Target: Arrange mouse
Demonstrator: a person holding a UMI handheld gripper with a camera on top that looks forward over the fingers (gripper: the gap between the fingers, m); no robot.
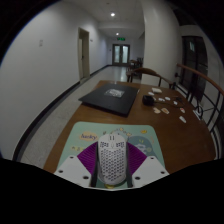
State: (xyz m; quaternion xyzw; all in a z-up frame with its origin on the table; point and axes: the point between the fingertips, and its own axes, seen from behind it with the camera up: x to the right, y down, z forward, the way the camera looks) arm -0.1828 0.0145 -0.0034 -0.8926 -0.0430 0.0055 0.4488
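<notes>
A white mouse point(111, 158) with a honeycomb-holed shell sits between my fingers, its nose pointing away from me. My gripper point(111, 166) is shut on it: the purple pads point(88, 159) press against both of its sides. Beneath and just ahead of the mouse lies a pastel mouse mat point(84, 138) with small drawings, at the near end of a wooden table point(68, 124). I cannot tell whether the mouse rests on the mat or is held just above it.
A flat black laptop-like slab point(110, 98) lies beyond the mat in the middle of the table. Several small white items point(162, 103) are scattered to the right of it. Chairs point(148, 72) stand at the far end, and a corridor runs beyond.
</notes>
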